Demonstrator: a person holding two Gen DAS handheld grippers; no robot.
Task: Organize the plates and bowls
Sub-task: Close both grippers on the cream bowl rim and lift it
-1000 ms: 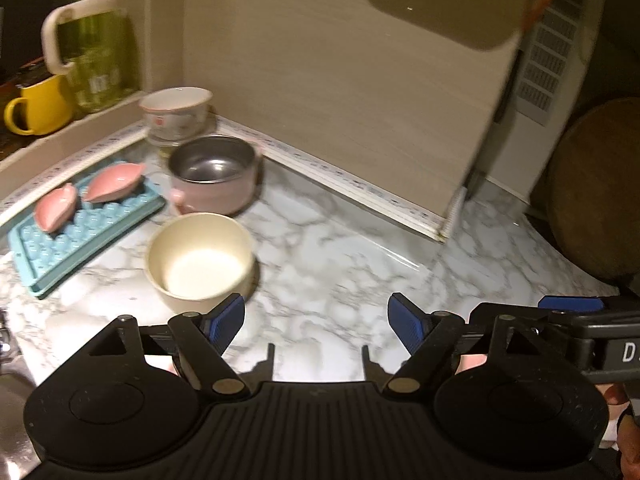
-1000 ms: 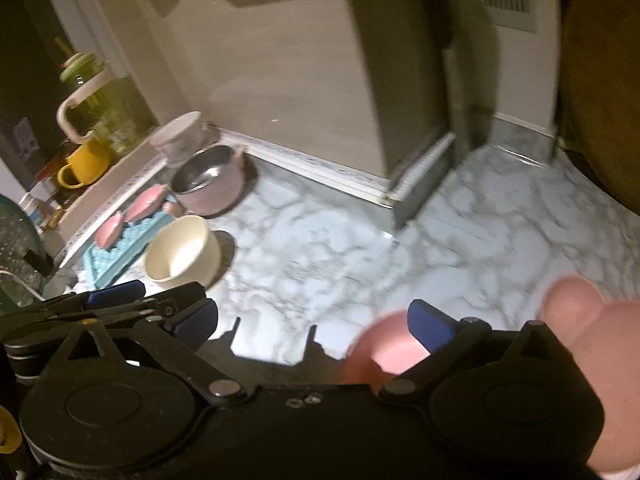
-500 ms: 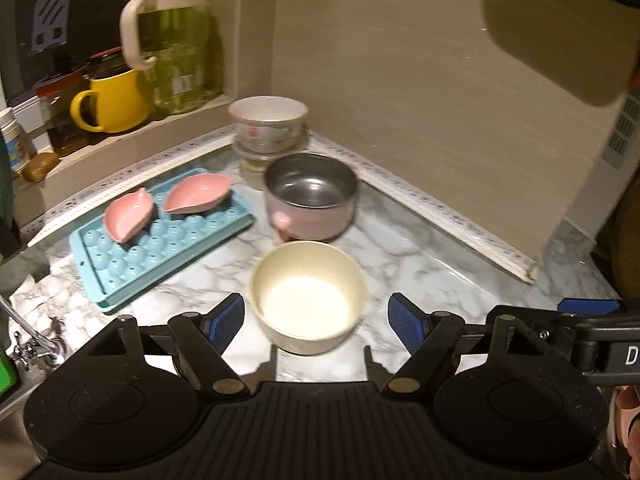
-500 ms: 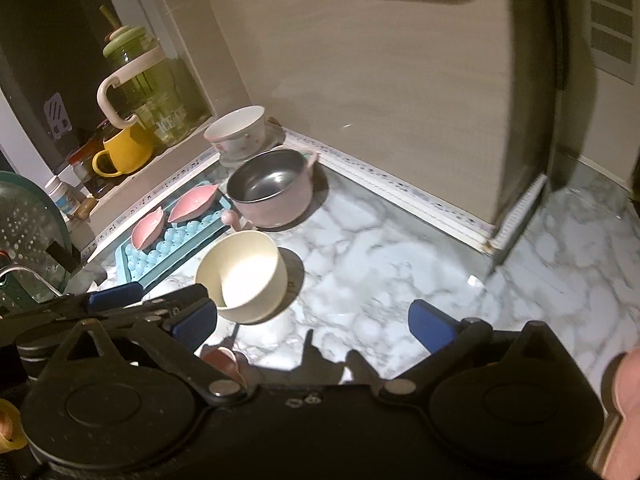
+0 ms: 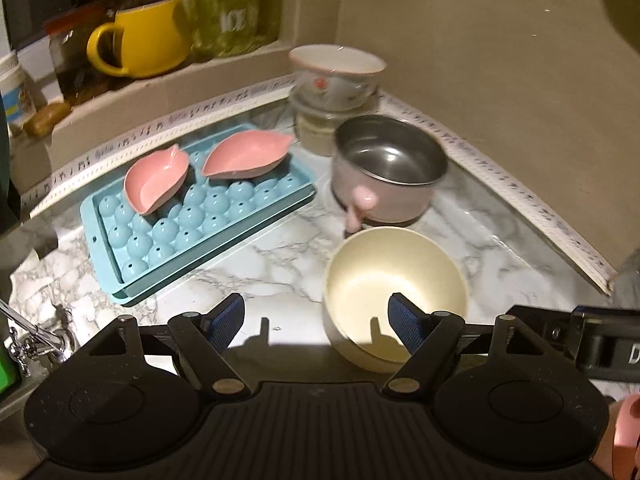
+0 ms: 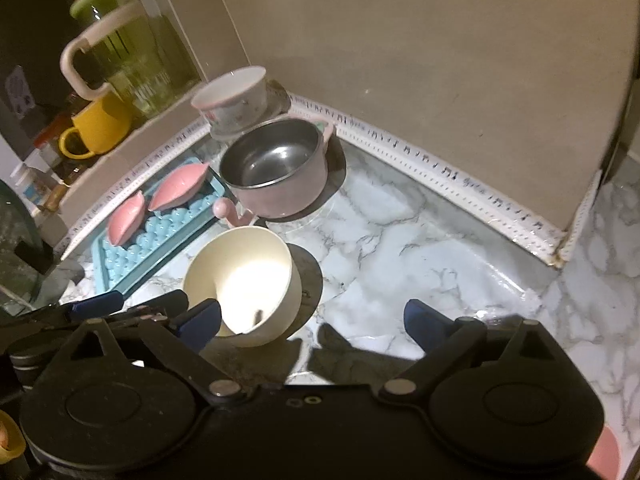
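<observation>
My left hand-held gripper [image 5: 316, 322]: jaws apart, nothing held. Its right finger hangs over the mouth of the round cream-coloured bowl [image 5: 394, 296]; its left finger is outside the rim, over bare marble bench [image 5: 280, 264]. No pad touching the wall that I can see.

My right hand-held gripper [image 6: 312, 320]: jaws wide, just been narrowing a little, nothing between them. From it the same bowl lies to the left, at its left finger.

Judgement: left hand is nearer; the bowl sits slightly right of its centre line. Bowl is round, so no long axis to align.

Farther back: steel-lined pink pot with handles [image 5: 386, 172], then a white patterned bowl [image 5: 336, 74] stacked on other dishes in the corner. Far left, two pink leaf-shaped dishes [image 5: 200, 168] on a blue ice-ball tray [image 5: 192, 224].
</observation>
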